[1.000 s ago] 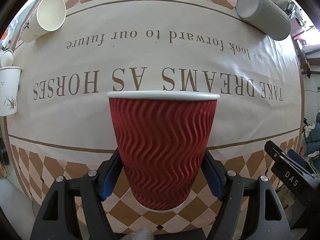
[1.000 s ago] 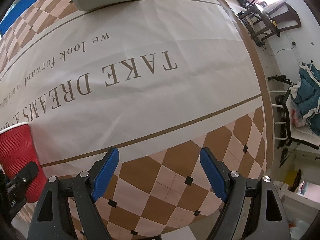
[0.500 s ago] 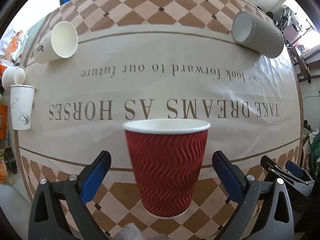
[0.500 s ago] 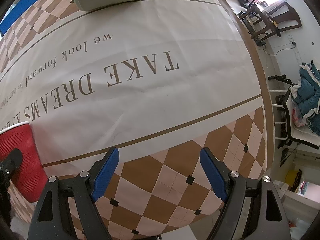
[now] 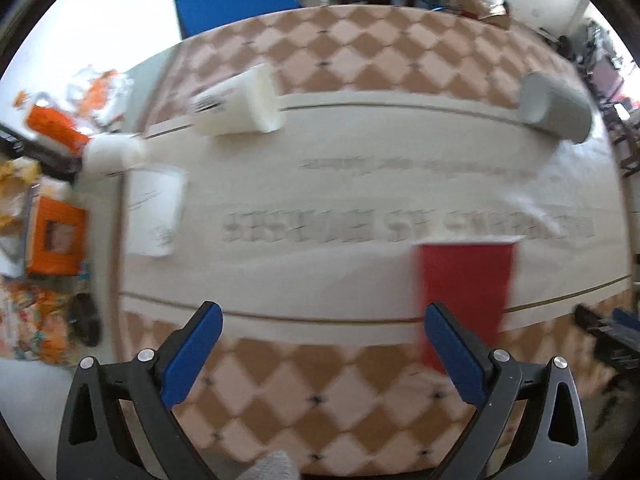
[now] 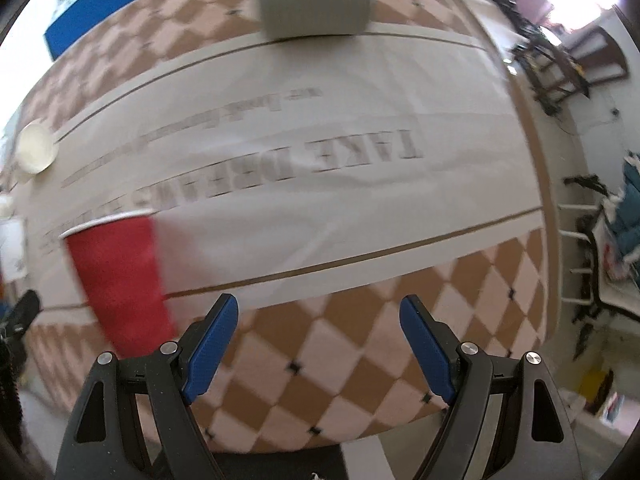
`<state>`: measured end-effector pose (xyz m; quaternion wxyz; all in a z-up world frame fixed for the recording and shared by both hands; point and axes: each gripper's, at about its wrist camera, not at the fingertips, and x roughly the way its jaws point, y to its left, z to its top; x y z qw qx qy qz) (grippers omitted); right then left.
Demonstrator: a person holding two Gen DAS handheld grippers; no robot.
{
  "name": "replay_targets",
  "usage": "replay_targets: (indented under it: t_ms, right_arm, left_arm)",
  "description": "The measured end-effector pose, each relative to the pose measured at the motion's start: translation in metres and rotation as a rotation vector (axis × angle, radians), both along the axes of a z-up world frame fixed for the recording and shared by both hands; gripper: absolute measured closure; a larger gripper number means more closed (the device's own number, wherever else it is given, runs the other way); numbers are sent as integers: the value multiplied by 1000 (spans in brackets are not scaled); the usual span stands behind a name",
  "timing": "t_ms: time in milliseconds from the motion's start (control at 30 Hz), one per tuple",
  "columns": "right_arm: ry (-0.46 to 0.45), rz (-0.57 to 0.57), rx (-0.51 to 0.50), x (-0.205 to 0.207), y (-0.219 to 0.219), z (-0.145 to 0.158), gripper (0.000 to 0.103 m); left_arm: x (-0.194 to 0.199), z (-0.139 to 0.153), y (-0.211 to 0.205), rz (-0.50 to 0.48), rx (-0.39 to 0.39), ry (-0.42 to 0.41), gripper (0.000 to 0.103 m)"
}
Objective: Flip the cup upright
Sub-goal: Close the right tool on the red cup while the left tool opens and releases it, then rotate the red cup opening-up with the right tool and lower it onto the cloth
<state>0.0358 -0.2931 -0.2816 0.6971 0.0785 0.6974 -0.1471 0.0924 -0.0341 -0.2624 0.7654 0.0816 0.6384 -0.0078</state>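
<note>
A red ribbed paper cup [image 5: 464,292] stands upright on the table with its white rim on top. It is right of centre in the left wrist view and at the left in the right wrist view [image 6: 118,276]. My left gripper [image 5: 324,350] is open and empty; the cup stands beyond its right finger, apart from it. My right gripper [image 6: 320,344] is open and empty, with the cup to its left. Both views are motion-blurred.
A white paper cup [image 5: 240,106] and a grey cup [image 5: 554,106] lie on their sides at the far side of the table; the grey cup also shows in the right wrist view [image 6: 316,2]. Another white cup [image 5: 154,210] stands upright at the left edge. Clutter lies beyond the left edge.
My left gripper opened and let go of the red cup, then drew back and swung left. The cup stays upright on the table. My right gripper also pulled back and up.
</note>
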Motion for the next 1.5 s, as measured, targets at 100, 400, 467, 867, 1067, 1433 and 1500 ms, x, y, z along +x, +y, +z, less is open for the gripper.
replay_targets:
  t_ms: [100, 400, 467, 867, 1067, 1433, 1500]
  right_arm:
    - [-3, 51, 49, 4, 24, 4, 19]
    - [6, 208, 71, 39, 89, -3, 18]
    - [17, 239, 65, 47, 103, -8, 18]
    - [89, 310, 128, 71, 146, -42, 27]
    - [41, 263, 161, 70, 139, -40, 29]
    - [-268, 154, 95, 84, 102, 2, 30]
    - [-322, 145, 64, 90, 104, 4, 30]
  left_arm:
    - [-11, -16, 26, 26, 66, 13, 0]
    - [-30, -76, 65, 106, 80, 122, 0]
    - [-31, -82, 67, 117, 77, 126, 0]
    - [-34, -86, 66, 106, 60, 117, 0]
    - [-29, -81, 66, 106, 44, 106, 0]
    - [5, -68, 71, 192, -82, 11, 0]
    - [17, -70, 70, 188, -79, 1, 0]
